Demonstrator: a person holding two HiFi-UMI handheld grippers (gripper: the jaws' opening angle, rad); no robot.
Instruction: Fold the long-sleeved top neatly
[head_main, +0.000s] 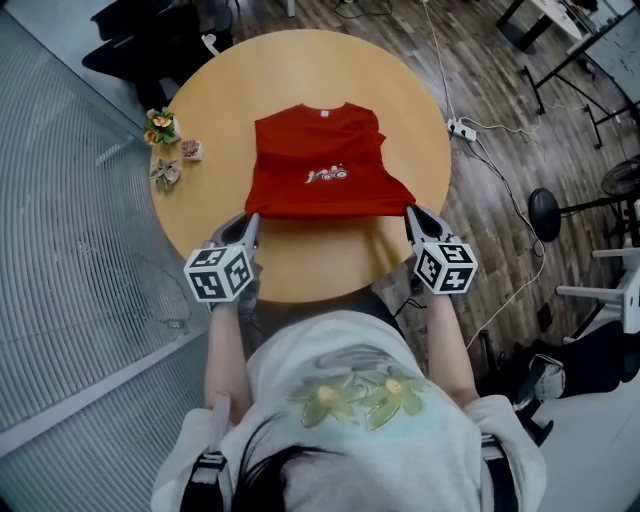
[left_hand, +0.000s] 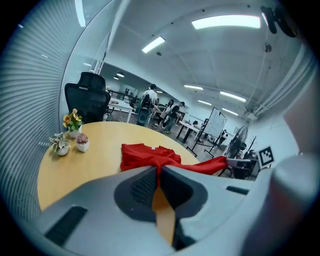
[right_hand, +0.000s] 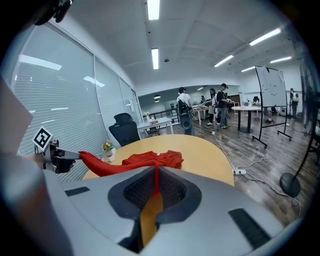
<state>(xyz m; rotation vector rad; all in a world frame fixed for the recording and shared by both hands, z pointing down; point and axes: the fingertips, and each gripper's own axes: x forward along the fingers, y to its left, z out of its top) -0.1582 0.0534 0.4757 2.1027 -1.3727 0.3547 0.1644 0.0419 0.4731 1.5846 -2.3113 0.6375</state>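
The red long-sleeved top is spread on the round wooden table, with its collar turned toward the table's far edge and a white print showing on its front. Its near hem is held stretched in a straight line over the near part of the table, one corner in each gripper. The hem's left corner is pinched by the left gripper, whose jaws are drawn together to a narrow slit with red cloth caught between the pads. The hem's right corner is gripped in the same way by the right gripper, its jaws likewise nearly closed on a thin fold of the fabric. In both gripper views the hem is seen raised clear of the tabletop, while the upper part of the garment rests flat on the table. Three small potted plants are set close together at the table's left edge, apart from the top. A black office chair is placed beyond the table's far left side, and a white power strip lies on the wooden floor just right of the table
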